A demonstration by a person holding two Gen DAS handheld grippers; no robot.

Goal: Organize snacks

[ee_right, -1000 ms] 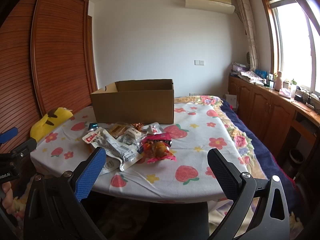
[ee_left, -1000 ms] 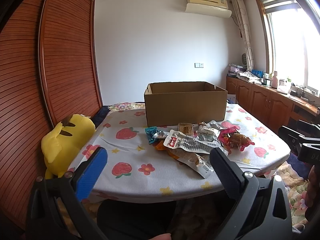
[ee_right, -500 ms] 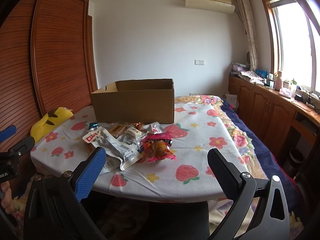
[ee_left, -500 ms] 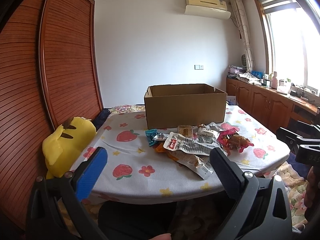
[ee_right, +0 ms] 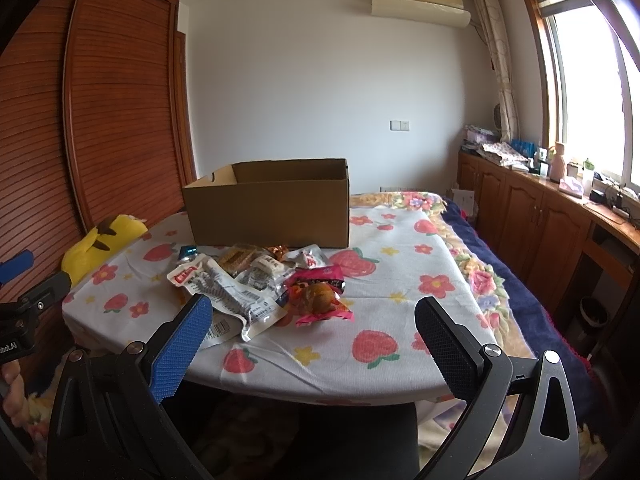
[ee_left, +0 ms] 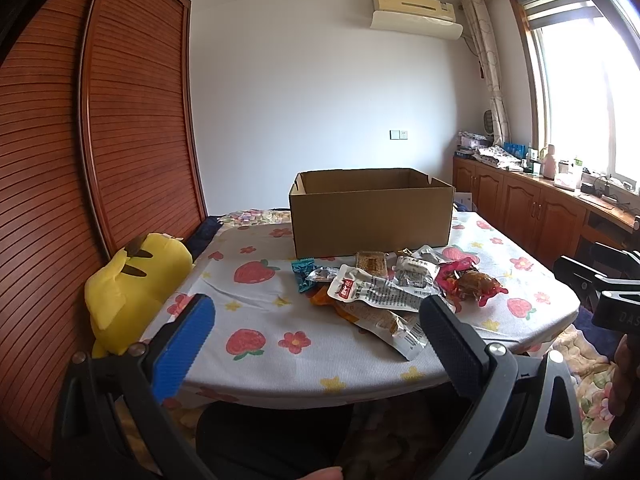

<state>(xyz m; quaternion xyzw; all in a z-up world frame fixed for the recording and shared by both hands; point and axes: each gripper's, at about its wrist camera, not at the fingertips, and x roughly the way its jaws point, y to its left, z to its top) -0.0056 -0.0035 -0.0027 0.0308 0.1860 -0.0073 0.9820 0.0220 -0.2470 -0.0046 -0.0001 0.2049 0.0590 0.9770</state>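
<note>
since the earlier frames both viewpoints are shifting only slightly; the snacks are not moving. the left gripper (ee_left: 316,328) is hovering short of the table (ee_left: 260,320), jaws released and holding nothing. the right gripper (ee_right: 312,326) is likewise spread wide and unloaded. the snack pile (ee_left: 384,288) is lying on the tablecloth just in front of the cardboard box (ee_left: 372,216), outside it.

Matt cardboard box (ee_left: 370,216); glossy plastic snack packets (ee_left: 384,286); cloth table cover (ee_left: 260,320).
</note>
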